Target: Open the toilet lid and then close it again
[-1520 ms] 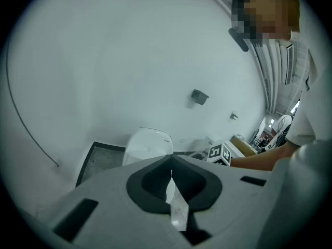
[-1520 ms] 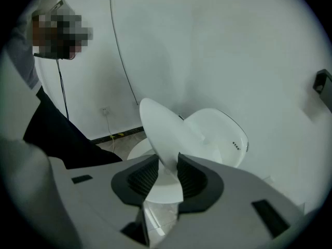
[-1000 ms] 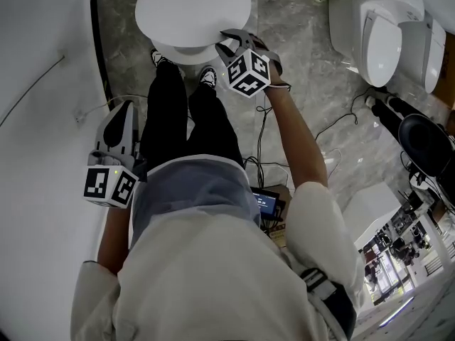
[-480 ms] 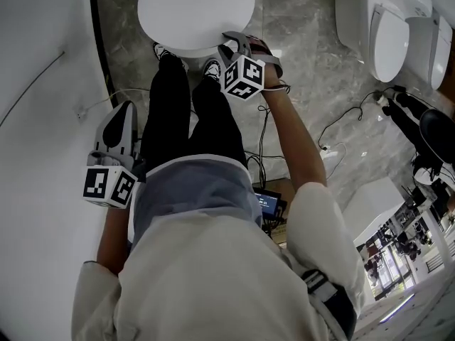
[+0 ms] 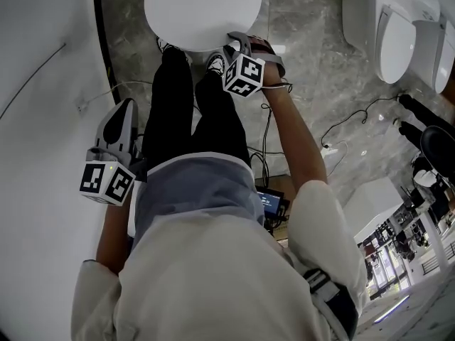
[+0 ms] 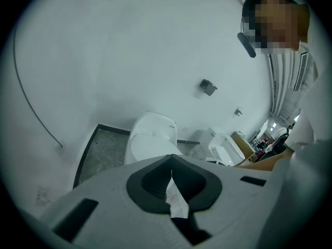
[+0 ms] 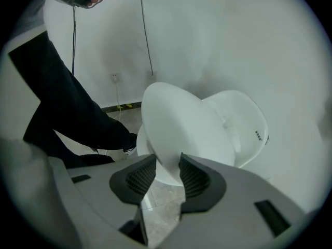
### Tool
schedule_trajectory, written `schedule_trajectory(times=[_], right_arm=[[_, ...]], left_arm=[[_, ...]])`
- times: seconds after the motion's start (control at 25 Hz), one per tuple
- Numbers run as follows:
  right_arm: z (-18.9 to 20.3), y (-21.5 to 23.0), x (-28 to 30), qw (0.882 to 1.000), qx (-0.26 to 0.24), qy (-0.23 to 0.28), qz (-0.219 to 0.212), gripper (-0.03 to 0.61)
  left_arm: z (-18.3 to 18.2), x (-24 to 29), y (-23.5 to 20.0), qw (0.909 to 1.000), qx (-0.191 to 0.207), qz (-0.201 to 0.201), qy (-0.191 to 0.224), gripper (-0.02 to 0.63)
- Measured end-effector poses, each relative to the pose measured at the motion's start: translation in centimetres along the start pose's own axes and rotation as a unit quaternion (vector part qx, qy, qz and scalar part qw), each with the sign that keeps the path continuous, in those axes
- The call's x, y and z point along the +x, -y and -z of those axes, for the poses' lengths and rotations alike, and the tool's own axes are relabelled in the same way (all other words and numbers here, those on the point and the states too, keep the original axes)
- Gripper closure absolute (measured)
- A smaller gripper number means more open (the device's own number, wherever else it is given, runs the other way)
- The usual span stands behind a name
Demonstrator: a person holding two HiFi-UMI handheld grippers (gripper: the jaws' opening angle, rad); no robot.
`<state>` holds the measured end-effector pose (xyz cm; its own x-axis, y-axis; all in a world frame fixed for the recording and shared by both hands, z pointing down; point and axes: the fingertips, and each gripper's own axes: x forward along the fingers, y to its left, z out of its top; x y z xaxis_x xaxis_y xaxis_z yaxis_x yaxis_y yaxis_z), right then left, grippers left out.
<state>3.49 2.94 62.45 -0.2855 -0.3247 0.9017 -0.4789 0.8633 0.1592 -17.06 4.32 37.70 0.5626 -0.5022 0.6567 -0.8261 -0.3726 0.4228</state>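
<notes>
right gripper [image 7: 167,164] jaws just opening, toilet lid [image 7: 176,123] edge between them; left gripper [image 6: 170,174] closed.

R gripper [image 7: 166,164]: jaws apart, have just been opening. Ribbed dark pads [image 7: 194,180] flank the lid [image 7: 176,123], whose front rim sits in the gap btwn them. No clear press on either side. Beyond the lid, past the R finger, toilet's rear body [image 7: 238,123] w/ small mark. Left of the fingers: dark trouser leg [image 7: 62,102], shoe [image 7: 129,139] by the lid's edge. Marble floor [image 7: 161,211] shows low btwn the fingers. White wall [image 7: 218,40] behind, thin cable [image 7: 145,30] running down it.
</notes>
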Motion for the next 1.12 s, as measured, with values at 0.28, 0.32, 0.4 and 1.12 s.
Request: schedule_trajectory(times=[0.28, 0.32, 0.4, 1.12], right_arm=[[1.1, -1.9, 2.0, 0.999, -0.011, -0.032, -0.036, 0.442], [1.3, -2.1, 2.3, 0.999, -0.012, -0.035, -0.040, 0.440], [1.8, -2.5, 2.9, 0.998, -0.012, -0.041, -0.048, 0.439], [4.6, -5.8, 9.3, 0.991, 0.008, -0.101, -0.086, 0.436]], left_arm=[[0.2, 0.2, -0.6, 0.9999, 0.005, -0.004, -0.011, 0.606], [0.3, 0.4, -0.6, 0.9999, 0.007, -0.005, -0.014, 0.606], [0.6, 0.7, -0.7, 0.9997, 0.009, -0.005, -0.022, 0.606], [4.7, 1.8, -2.4, 0.9965, 0.015, -0.008, -0.081, 0.606]])
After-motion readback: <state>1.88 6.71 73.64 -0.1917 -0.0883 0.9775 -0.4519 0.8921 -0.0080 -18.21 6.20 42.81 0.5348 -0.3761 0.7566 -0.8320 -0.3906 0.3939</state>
